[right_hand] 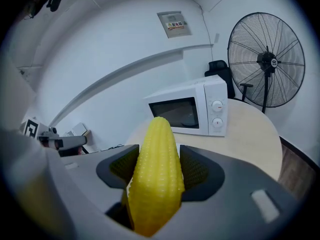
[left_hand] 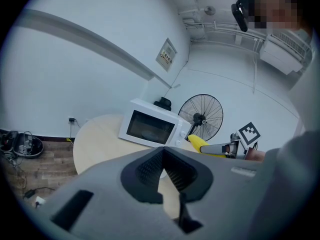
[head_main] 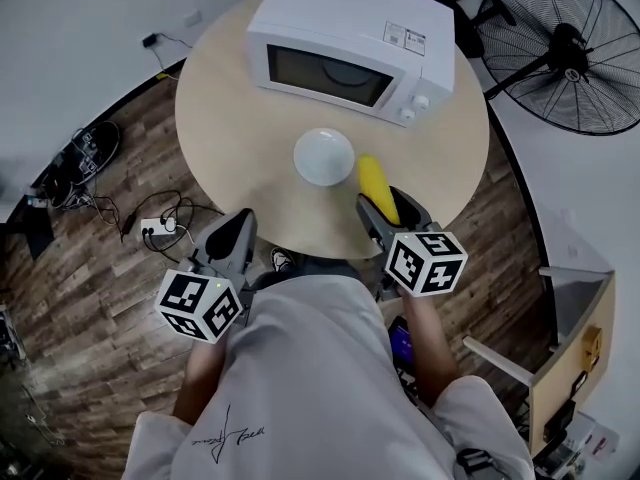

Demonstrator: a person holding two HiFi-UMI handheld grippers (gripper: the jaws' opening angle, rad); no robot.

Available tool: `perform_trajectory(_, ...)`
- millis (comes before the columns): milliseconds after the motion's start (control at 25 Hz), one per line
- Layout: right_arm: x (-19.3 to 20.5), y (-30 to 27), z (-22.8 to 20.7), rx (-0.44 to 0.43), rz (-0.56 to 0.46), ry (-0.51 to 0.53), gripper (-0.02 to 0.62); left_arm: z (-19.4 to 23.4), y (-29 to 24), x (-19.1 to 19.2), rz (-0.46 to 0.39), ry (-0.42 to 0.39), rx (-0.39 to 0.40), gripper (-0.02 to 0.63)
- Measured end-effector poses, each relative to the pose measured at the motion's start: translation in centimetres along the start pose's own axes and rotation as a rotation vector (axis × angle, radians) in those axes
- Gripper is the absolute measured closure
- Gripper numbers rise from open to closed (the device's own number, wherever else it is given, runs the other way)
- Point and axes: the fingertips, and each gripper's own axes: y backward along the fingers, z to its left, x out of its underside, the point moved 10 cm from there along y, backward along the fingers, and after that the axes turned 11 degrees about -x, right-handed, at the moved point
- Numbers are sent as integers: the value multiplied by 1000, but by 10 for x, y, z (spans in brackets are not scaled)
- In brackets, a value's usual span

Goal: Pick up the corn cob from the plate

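Note:
My right gripper [head_main: 380, 196] is shut on the yellow corn cob [head_main: 376, 182], which it holds lifted just right of the white plate [head_main: 322, 156] on the round wooden table [head_main: 230, 98]. In the right gripper view the corn cob [right_hand: 156, 174] stands lengthwise between the two dark pads of the right gripper [right_hand: 157, 170], tip pointing away. The plate looks bare. The left gripper [head_main: 238, 224] hangs at the table's near edge, jaws together with nothing in them. From the left gripper [left_hand: 162, 153] I see the corn cob [left_hand: 197, 143] at the right.
A white microwave [head_main: 350, 43] with its door closed stands at the back of the table. A black pedestal fan [head_main: 560, 48] is off to the right. A power strip and cables [head_main: 155, 228] lie on the wooden floor at the left.

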Motion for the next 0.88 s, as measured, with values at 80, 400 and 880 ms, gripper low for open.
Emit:
perform_trajectory(80, -2, 4, 1, 2, -22, 8, 327, -1, -2, 1, -1, -1, 5, 614)
perform_trajectory(400, -3, 21, 5, 5, -82, 14, 325, -4, 1, 2, -2, -6, 18, 614)
perform_trajectory(880, 3, 36, 8, 10, -104, 34, 327, -6, -2, 1, -1, -19, 39, 614)
